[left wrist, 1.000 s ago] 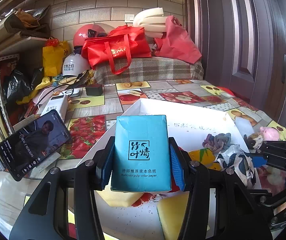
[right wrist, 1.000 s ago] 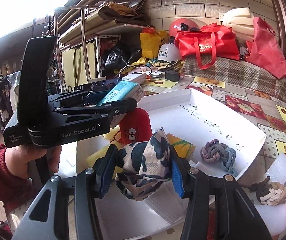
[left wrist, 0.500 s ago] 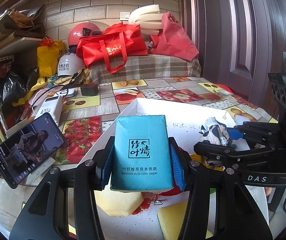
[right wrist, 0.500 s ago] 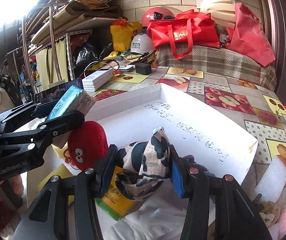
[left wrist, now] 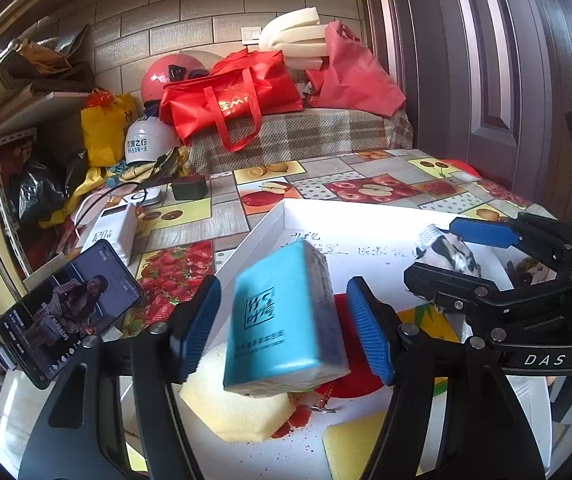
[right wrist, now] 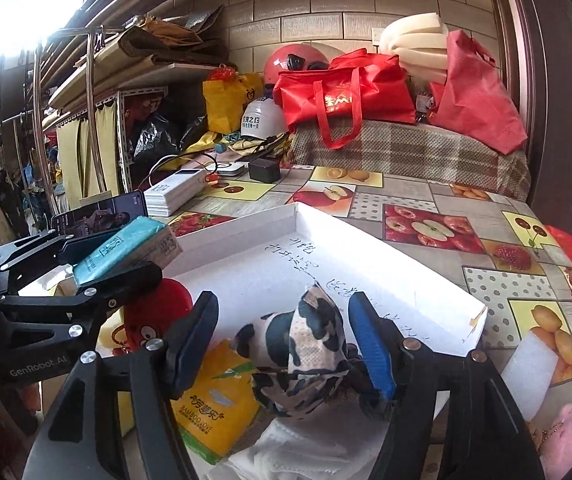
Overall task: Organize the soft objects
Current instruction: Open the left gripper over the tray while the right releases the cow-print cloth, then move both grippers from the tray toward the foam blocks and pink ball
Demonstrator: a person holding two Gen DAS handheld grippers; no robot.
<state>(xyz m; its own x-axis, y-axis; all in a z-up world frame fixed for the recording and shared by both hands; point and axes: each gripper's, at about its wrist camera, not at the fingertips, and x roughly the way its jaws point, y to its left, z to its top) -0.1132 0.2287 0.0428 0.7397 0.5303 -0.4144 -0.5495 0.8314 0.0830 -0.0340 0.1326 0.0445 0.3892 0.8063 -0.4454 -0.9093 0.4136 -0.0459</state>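
left view: the left tool [left wrist: 282, 334] has just spread, and the blue tissue pack [left wrist: 282, 320] tips loose between its pads over the white tray [left wrist: 366, 248]. right view: the right tool [right wrist: 286, 354] has just spread too, dropping the cow-print pouch [right wrist: 306, 352] into the tray; a pink plush [right wrist: 566, 436] is still outside on the surface.

left wrist fisheye, close behind left tool [left wrist: 282, 330], angled down over white tray [left wrist: 366, 216], right wrist fisheye likewise behind right tool [right wrist: 284, 350], both share tray, opposite tool, brick wall [right wrist: 366, 4]
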